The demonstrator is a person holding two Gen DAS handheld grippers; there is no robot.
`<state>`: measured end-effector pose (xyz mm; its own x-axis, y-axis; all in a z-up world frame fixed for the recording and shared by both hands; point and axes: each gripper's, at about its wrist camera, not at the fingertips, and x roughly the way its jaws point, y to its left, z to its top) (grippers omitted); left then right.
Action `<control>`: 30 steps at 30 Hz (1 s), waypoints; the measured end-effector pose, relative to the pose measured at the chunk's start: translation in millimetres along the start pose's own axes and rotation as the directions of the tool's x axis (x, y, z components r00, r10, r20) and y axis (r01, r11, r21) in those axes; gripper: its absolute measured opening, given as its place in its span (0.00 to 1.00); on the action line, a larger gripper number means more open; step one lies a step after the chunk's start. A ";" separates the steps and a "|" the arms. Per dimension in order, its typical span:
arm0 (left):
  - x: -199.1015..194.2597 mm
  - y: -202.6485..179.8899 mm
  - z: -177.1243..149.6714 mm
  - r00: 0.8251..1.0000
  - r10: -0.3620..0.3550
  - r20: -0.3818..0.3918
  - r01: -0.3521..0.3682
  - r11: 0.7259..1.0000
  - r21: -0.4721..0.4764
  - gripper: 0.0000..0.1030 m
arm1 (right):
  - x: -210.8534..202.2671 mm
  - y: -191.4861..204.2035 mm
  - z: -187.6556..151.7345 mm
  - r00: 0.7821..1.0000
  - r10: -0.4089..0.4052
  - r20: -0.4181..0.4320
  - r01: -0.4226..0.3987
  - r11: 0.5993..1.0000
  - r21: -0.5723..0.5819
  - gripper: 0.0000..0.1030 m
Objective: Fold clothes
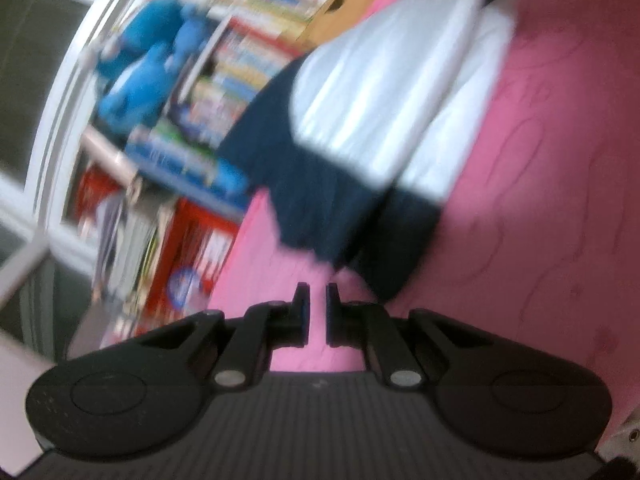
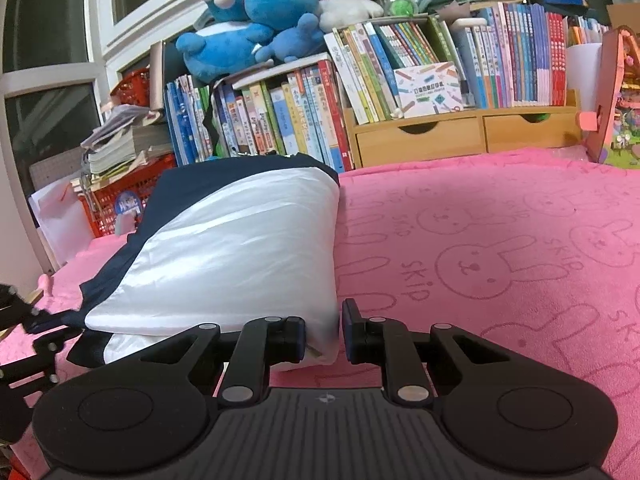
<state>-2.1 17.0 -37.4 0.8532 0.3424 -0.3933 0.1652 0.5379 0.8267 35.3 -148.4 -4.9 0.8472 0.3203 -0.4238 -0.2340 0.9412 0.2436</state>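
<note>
Left wrist view: the left gripper (image 1: 318, 312) hangs tilted above a pink blanket (image 1: 540, 200), its fingers drawn to a narrow gap with only blanket showing between them; nothing is held. Just beyond the tips lies the garment (image 1: 360, 120), white and navy, doubled over on itself in at least two layers. The picture is smeared, so seams and edges cannot be read. Books and a blue plush toy (image 1: 144, 76) fill the background.

Right wrist view: the right gripper (image 2: 323, 330) sits low over the blanket's rabbit print, its fingers apart by a modest gap. The white corner of the garment lies in that gap, touching the left finger, while the right finger stands clear of it (the cloth is not pinched). The garment lies as a layered bundle on the blanket's left part, its white panel uppermost and a navy layer showing beneath and behind. The other gripper's black frame shows at the left edge.

By this evidence, the folding is well along: at least one fold is in. Whether a further fold remains cannot be settled.

Containers: a red basket (image 2: 124, 196) beside the bed, its contents hidden; a wooden organiser (image 2: 460, 132) with two shut drawers, with rows of books (image 2: 520, 56) standing on top.
</note>
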 end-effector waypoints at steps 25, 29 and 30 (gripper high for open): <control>-31.0 -55.8 93.2 0.920 -0.219 0.324 0.223 0.975 0.025 0.33 | 1.4 -6.2 36.5 0.991 0.119 -0.067 -0.115 0.992 0.057 0.17; -17.8 -34.7 88.6 0.930 -0.244 0.275 0.256 0.967 -0.008 0.11 | -0.5 0.9 40.3 0.993 0.102 -0.059 -0.102 0.995 -0.010 0.16; -19.9 -28.9 82.5 0.935 -0.248 0.255 0.256 0.967 -0.002 0.09 | -1.0 1.7 38.6 0.994 0.096 -0.060 -0.098 0.995 -0.023 0.16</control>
<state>17.0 -68.9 -20.3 0.8829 -0.0099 -0.4694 0.3777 0.6090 0.6975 52.5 -151.3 29.6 0.7904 0.4154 -0.4503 -0.3269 0.9076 0.2635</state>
